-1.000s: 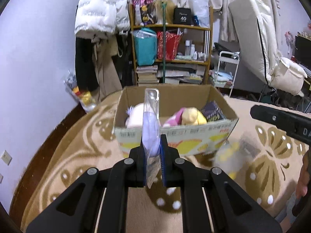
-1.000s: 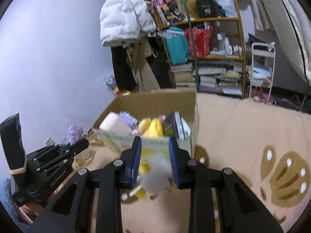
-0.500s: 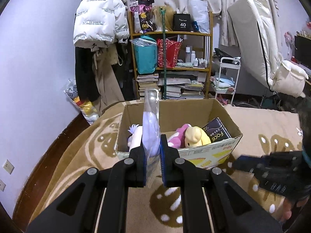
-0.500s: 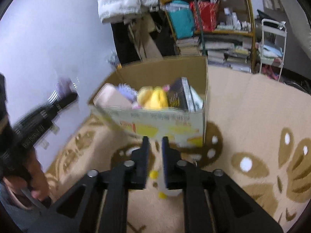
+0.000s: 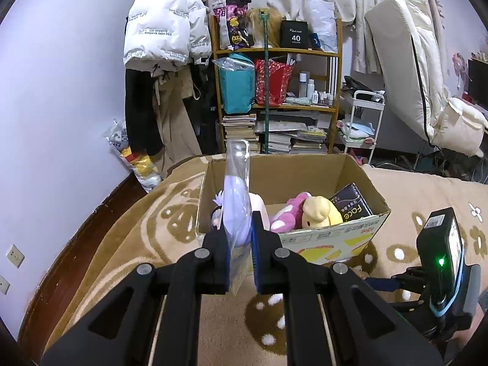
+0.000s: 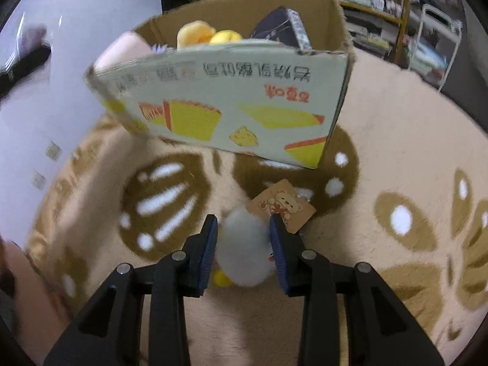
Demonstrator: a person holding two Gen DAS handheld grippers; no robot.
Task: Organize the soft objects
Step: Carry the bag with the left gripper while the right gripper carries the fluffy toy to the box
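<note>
My left gripper (image 5: pixel 239 228) is shut on a clear plastic bag with a pale purple soft toy (image 5: pixel 235 201) inside, held up in front of the open cardboard box (image 5: pixel 350 238). The box holds a pink plush (image 5: pixel 289 210), a yellow plush (image 5: pixel 320 213) and a dark packet (image 5: pixel 353 204). My right gripper (image 6: pixel 244 228) is low over the rug, its jaws around a white fluffy toy (image 6: pixel 244 247) with a brown paper tag (image 6: pixel 283 207), just before the box's front wall (image 6: pixel 231 97). Whether the pads press the toy I cannot tell.
A beige and brown patterned rug (image 6: pixel 396 183) covers the floor. Behind the box stand a wooden shelf with books and bags (image 5: pixel 274 91), hanging coats (image 5: pixel 164 36), a white cart (image 5: pixel 363 122) and a tilted mattress (image 5: pixel 411 61). The right gripper's body shows at lower right (image 5: pixel 442 274).
My right gripper has dropped toward the rug close to the box and its jaws have widened around the white toy. My left gripper has risen slightly, still holding the bag.
</note>
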